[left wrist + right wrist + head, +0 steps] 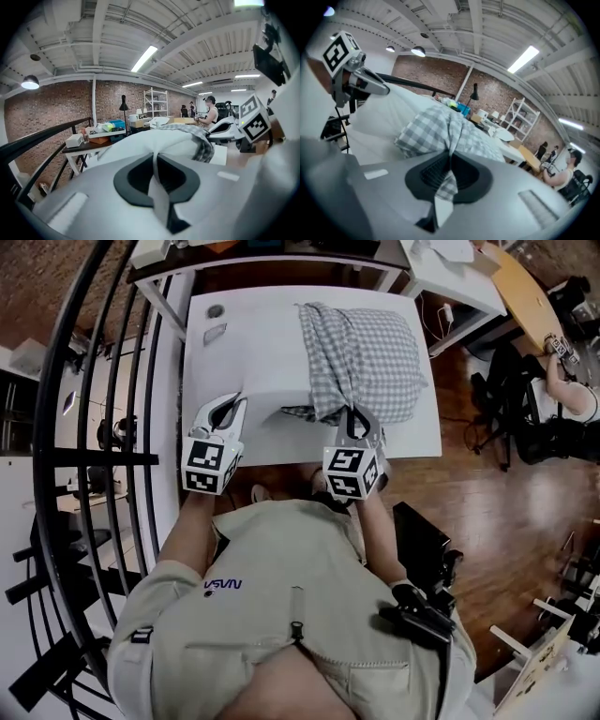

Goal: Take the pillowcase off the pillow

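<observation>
Count first: one white pillow (pixel 140 143), one grey-and-white checked fabric pillowcase (pixel 361 357) and two grippers, all over one white rectangular table (pixel 202 362). The pillowcase covers the pillow's right part, with bare white pillow showing to its left. Left gripper (pixel 234 404) is clamped on a pinch of white pillow at the near-left edge. Right gripper (pixel 353 418) is clamped on a gathered fold at the pillowcase's near edge. Two small grey objects (pixel 216 310) sit at the table's far left.

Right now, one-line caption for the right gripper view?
Right gripper shut on a fold of the checked pillowcase, white pillow behind, left gripper at upper left.
</observation>
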### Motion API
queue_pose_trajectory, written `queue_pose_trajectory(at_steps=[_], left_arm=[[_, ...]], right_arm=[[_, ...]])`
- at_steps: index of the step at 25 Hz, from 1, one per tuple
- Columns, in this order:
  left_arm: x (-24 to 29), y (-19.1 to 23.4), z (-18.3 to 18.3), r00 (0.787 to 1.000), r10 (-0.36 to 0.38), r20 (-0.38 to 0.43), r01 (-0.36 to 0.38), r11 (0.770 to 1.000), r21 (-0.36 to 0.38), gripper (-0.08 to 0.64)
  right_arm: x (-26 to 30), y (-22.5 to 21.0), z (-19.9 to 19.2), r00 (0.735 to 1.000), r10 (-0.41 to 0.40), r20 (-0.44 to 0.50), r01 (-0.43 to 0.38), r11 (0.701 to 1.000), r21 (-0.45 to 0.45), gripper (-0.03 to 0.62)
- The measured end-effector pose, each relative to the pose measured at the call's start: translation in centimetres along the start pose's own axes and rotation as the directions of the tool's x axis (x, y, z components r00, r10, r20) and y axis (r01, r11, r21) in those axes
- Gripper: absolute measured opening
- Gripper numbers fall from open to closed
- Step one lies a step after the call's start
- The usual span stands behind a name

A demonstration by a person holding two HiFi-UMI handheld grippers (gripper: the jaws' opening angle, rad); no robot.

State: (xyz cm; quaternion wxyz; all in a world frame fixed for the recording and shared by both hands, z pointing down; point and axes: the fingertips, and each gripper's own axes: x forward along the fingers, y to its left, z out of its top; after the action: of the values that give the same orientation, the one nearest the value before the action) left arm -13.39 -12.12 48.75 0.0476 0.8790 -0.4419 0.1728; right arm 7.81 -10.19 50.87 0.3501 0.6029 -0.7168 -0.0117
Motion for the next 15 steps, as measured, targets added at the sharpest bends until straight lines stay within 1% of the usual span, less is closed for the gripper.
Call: queue_pose_trajectory(at_steps=[2, 3, 5, 7, 10, 12, 15], left_arm=[[-0.5, 0.4, 1.1, 0.999, -0.018, 0.031, 0.019, 0.999, -0.034, 0.012], [-0.6, 0.5, 0.9, 0.999, -0.028, 0.036, 0.03, 0.997, -0.068, 0.014], [-0.8, 0.7, -0.7, 0.999, -0.033, 0.021, 0.035, 0.988, -0.15, 0.012], [-0.7, 0.7, -3.3, 1.0, -0.018, -0.023, 0.013, 0.977, -0.213, 0.012], [-0.3, -0.3, -7.3, 0.994, -0.01, -0.105, -0.018, 0.964, -0.266, 0.012], [-0.1, -0.9, -9.3, 0.99, -0.01, -0.142, -0.034, 0.953, -0.3, 0.012], [0.1, -1.6, -10.3, 0.988, -0.004, -0.151, -0.044, 0.948, -0.314, 0.014]], right_arm=[[-0.4, -3.3, -0.8, 0.998, -0.057, -0.014, 0.057, 0.998, 0.006, 0.018], [-0.3, -4.5, -1.6, 0.997, -0.073, -0.03, 0.073, 0.997, 0.018, 0.018], [0.2, -6.3, -4.0, 0.993, -0.084, -0.084, 0.087, 0.995, 0.041, 0.018], [1.4, -6.9, -7.4, 0.986, -0.064, -0.156, 0.074, 0.995, 0.059, 0.018], [2.6, -5.8, -12.1, 0.968, 0.003, -0.25, 0.022, 0.995, 0.096, 0.017], [2.9, -4.8, -13.5, 0.96, 0.036, -0.276, -0.005, 0.994, 0.11, 0.017], [3.0, -4.0, -13.2, 0.96, 0.08, -0.268, -0.046, 0.99, 0.13, 0.017]])
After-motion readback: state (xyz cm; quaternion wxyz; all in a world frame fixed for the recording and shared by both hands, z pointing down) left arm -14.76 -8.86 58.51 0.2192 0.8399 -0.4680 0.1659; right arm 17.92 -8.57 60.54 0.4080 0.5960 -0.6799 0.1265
